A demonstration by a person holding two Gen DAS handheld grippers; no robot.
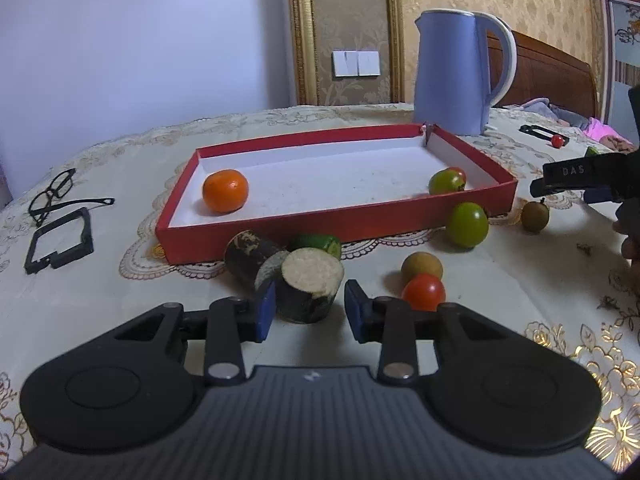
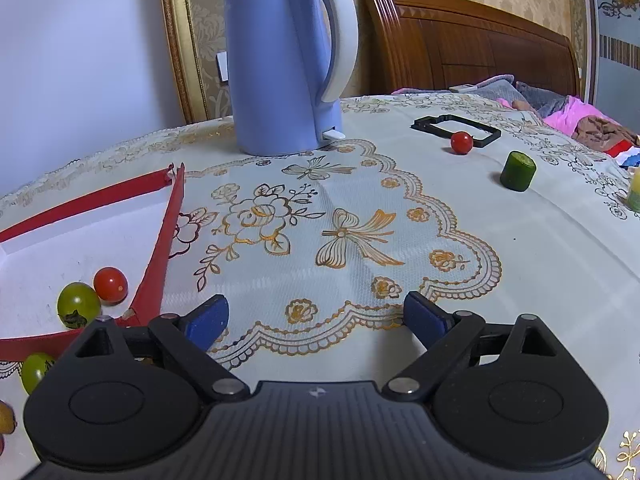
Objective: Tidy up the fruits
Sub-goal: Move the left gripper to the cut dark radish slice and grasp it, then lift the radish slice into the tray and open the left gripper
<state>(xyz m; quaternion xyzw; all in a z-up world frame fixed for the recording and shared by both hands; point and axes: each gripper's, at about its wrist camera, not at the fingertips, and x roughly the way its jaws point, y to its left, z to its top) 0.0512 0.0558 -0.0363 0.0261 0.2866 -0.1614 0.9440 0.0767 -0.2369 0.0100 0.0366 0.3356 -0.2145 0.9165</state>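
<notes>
The left claw (image 1: pixel 310 312) is hanging low over the desk (image 1: pixel 120 300) with its 2 blue pads (image 1: pixel 266 312) spread and straddling the near dark-skinned cane stub (image 1: pixel 310 290), whose pale cut face is pointing up; the pads are sitting just beside its sides, and I cannot tell whether either is touching yet. A 2nd cane stub (image 1: pixel 250 258) is lying tilted against it on the left, with a green cucumber piece (image 1: pixel 320 243) just behind. To the right, a red tomato (image 1: pixel 424 291) and a tan longan (image 1: pixel 422 266) are sitting close together, and farther right a green fruit (image 1: pixel 467 225) is resting near the red tray (image 1: pixel 280 232) wall. Inside the tray, an orange (image 1: pixel 225 191) is lying at the left and a green tomato (image 1: pixel 446 182) at the right. The right claw (image 2: pixel 316 320) is hovering with jaws wide apart and holding nothing, over bare cloth right of the tray, with the blue kettle (image 2: pixel 280 68) far behind it. My judgement is that the risk lies in the closing: the leaning stub could get nudged and roll, or the pads could catch the cut rim unevenly, so the round stub twists out during the lift over the tray wall.
</notes>
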